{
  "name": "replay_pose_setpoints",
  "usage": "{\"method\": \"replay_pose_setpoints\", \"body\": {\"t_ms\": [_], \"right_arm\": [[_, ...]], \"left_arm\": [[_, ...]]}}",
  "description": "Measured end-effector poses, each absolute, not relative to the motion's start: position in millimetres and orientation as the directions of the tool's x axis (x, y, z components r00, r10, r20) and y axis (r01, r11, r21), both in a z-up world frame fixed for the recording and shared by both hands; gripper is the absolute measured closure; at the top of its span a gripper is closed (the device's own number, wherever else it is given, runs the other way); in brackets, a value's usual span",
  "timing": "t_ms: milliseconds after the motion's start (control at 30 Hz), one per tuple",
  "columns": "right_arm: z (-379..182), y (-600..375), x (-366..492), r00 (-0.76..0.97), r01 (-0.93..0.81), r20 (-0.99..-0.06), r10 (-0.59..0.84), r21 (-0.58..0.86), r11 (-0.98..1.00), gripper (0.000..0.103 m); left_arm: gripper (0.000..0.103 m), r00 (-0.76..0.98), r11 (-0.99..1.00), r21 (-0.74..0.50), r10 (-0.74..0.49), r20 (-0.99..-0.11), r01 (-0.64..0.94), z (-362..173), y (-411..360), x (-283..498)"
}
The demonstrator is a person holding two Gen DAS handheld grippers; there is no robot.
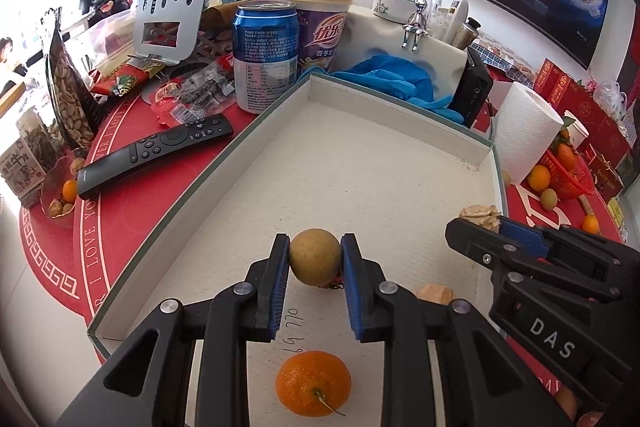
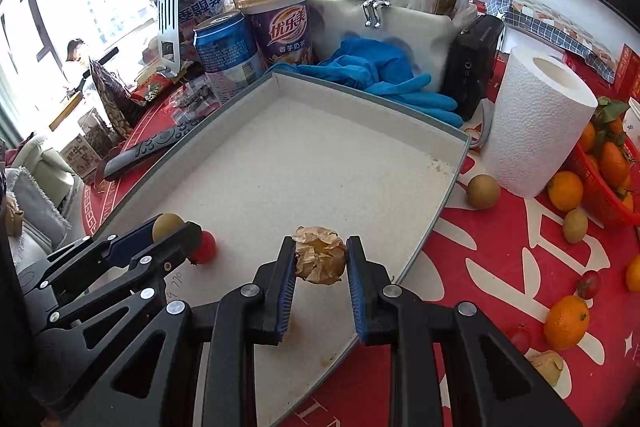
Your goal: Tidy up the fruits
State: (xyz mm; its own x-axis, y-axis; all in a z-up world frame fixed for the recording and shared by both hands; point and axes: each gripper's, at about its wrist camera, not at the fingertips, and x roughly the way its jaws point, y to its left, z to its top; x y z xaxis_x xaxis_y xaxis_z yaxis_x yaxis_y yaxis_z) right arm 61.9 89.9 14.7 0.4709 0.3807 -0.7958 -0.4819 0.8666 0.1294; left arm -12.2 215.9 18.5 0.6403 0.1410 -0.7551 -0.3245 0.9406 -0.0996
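A shallow white tray point(image 1: 400, 131) point(image 2: 360, 95) fills the middle of both views. My left gripper point(image 1: 315, 259) is shut on a round tan-green fruit point(image 1: 315, 256), held low over the tray floor; a small red fruit point(image 2: 205, 247) peeks out behind it. Below that, an orange point(image 1: 313, 389) lies in the tray. My right gripper point(image 2: 320, 259) is shut on a papery husked fruit point(image 2: 320, 254) over the tray's near right part. In the left wrist view the right gripper point(image 1: 476, 223) comes in from the right; another husked fruit point(image 1: 436, 294) lies under it.
Loose oranges point(image 2: 566, 322), small tan fruits point(image 2: 483, 191) and a red basket point(image 2: 600, 195) of oranges sit on the red tablecloth to the right, beside a paper towel roll point(image 2: 536, 119). Behind and left of the tray: blue gloves point(image 2: 376, 75), a can point(image 1: 266, 55), a cup point(image 1: 320, 23), a remote point(image 1: 156, 155).
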Motion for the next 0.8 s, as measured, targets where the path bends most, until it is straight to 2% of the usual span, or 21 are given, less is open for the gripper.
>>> {"method": "replay_pose_setpoints", "body": {"t_ms": [67,100,133,167,200,267,300,400,533,667,733,800], "right_arm": [[18,92,62,0.48,-0.485,-0.789,0.383,0.126,0.865,0.075],[20,91,63,0.477,-0.489,-0.787,0.391,0.132,0.863,0.068],[21,91,63,0.477,-0.487,-0.784,0.397,0.14,0.862,0.052],[23,89,64,0.499,-0.465,-0.78,0.378,0.127,0.876,0.04],[26,84,64,0.52,-0.446,-0.772,0.367,0.121,0.887,0.035],[33,70,65,0.543,-0.416,-0.748,0.382,0.155,0.896,0.009],[38,59,65,0.551,-0.396,-0.734,0.399,0.191,0.898,0.001],[53,27,58,0.595,-0.338,-0.691,0.411,0.249,0.908,0.0],[59,-18,43,0.636,-0.244,-0.691,0.343,0.242,0.939,0.0],[46,-67,26,0.63,-0.134,-0.733,0.258,0.224,0.965,0.0],[36,-93,19,0.606,-0.076,-0.769,0.202,0.198,0.977,0.0],[24,-116,12,0.577,-0.016,-0.804,0.142,0.163,0.986,0.0]], "left_arm": [[0.062,0.644,0.937,-0.076,0.173,-0.745,-0.34,21,214,-14],[0.052,0.649,0.931,-0.058,0.206,-0.733,-0.361,23,214,-16],[0.042,0.655,0.923,-0.041,0.241,-0.716,-0.384,26,214,-19],[0.036,0.667,0.916,-0.034,0.264,-0.697,-0.399,30,216,-22],[0.026,0.681,0.912,-0.04,0.274,-0.679,-0.408,34,217,-25],[0.022,0.716,0.913,-0.076,0.26,-0.648,-0.401,42,218,-31],[0.022,0.732,0.918,-0.09,0.246,-0.636,-0.387,45,215,-33],[0.022,0.775,0.946,-0.098,0.19,-0.603,-0.308,52,196,-34],[0.021,0.805,0.987,-0.081,0.066,-0.589,-0.139,58,147,-37],[0.017,0.773,0.997,-0.056,-0.074,-0.631,0.05,60,86,-40],[0.013,0.735,0.995,-0.034,-0.09,-0.671,0.091,53,57,-40],[0.013,0.683,0.995,-0.011,-0.075,-0.727,0.098,37,34,-35]]}}
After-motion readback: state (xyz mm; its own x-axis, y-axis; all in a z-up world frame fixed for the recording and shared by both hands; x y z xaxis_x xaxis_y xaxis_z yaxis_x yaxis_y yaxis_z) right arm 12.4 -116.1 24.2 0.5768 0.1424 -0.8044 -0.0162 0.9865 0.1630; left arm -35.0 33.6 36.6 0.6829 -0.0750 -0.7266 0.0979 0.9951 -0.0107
